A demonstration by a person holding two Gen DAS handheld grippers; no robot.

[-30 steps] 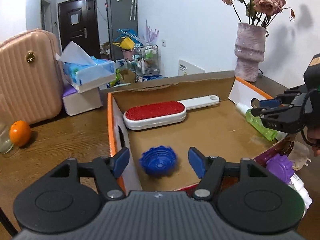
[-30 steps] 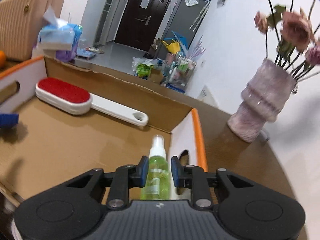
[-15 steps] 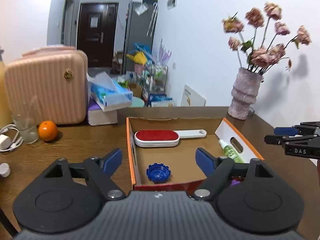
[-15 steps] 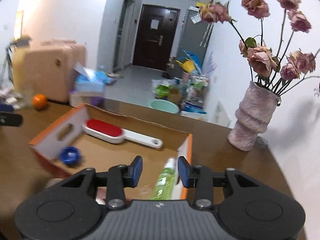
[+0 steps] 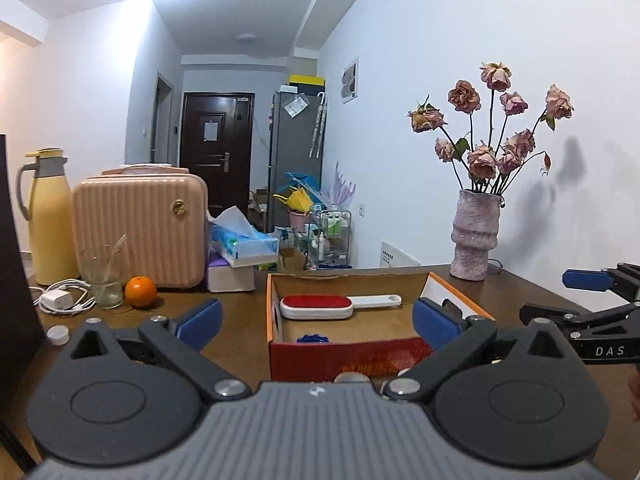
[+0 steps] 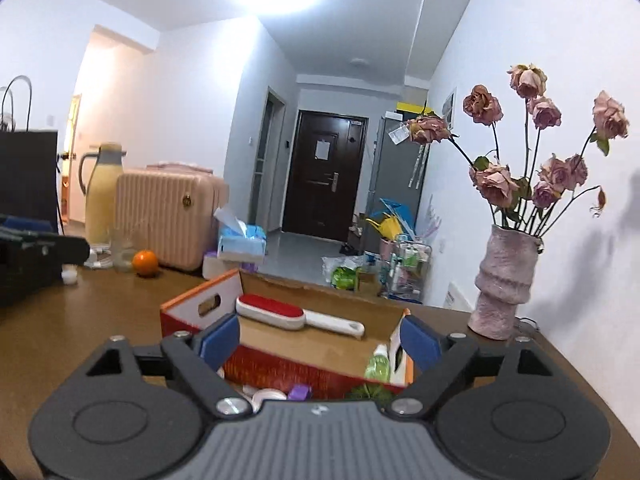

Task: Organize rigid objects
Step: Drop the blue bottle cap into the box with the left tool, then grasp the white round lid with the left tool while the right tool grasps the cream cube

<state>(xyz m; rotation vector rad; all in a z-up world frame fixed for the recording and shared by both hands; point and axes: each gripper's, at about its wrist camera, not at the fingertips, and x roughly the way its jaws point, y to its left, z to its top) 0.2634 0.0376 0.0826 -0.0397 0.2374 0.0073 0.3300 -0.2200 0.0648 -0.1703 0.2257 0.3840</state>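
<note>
Cardboard box (image 5: 400, 350), red front, orange rim, on the tabletop (image 5: 240, 320), just ahead of both tools.

Contents, stowed: lint brush (image 5: 316, 306) with red pad and white handle, at the far wall; blue cap (image 5: 313, 338) near the front wall, ahead of the left tool (image 5: 316, 322); green spray bottle (image 6: 378, 364) at the box's right end, just ahead of the right tool (image 6: 320, 340).

Outstanding, by judgement: small items lie on the tabletop between the box front and the tools, namely white round lids (image 6: 266, 395), a purple piece (image 6: 300, 392) and something green (image 6: 370, 394). These look yet to be boxed. The task reads as partly done.

Orientation: the brush lies flat, its long axis along the far wall and its handle pointing right. The bottle lies with its long axis running away from the right tool, nozzle at the far end.

Tools: both have just been opening. The left is spread wide, nothing between its jaws. The right is spread likewise, clear of the bottle, gripping nothing.
</note>
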